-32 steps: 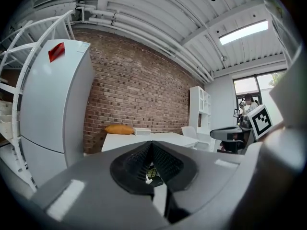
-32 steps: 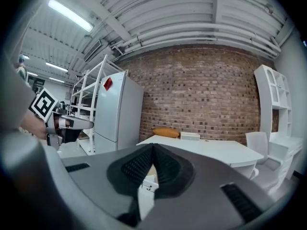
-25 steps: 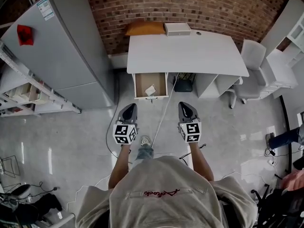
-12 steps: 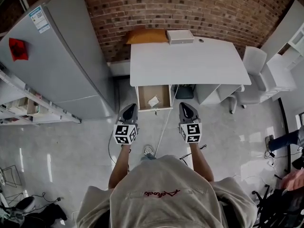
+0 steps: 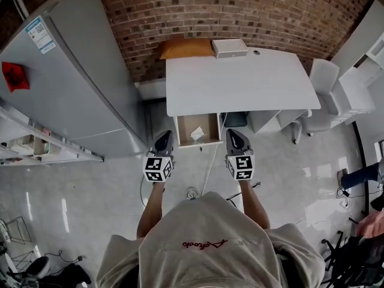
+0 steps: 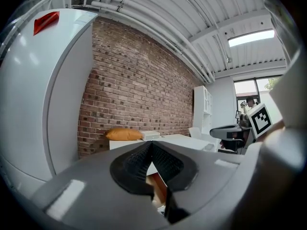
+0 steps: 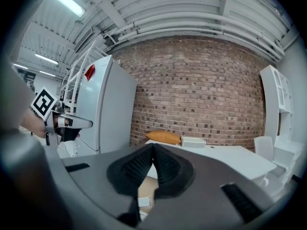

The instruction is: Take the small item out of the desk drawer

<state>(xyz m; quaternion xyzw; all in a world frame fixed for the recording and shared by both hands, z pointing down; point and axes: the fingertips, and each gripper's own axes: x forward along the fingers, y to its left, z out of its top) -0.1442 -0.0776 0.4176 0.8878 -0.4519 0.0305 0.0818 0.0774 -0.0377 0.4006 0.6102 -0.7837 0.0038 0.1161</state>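
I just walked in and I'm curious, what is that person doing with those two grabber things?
A person stands facing a white desk, holding a left gripper and a right gripper. Both are shut with nothing in them. The desk's drawer is open, and the small white item lies inside, not yet touched.

A tall grey fridge stands against the brick wall, with a red patch on its side. An orange cushion and a white box lie side by side along that wall. A white chair stands to the right. A pale cable runs across the glossy grey floor.
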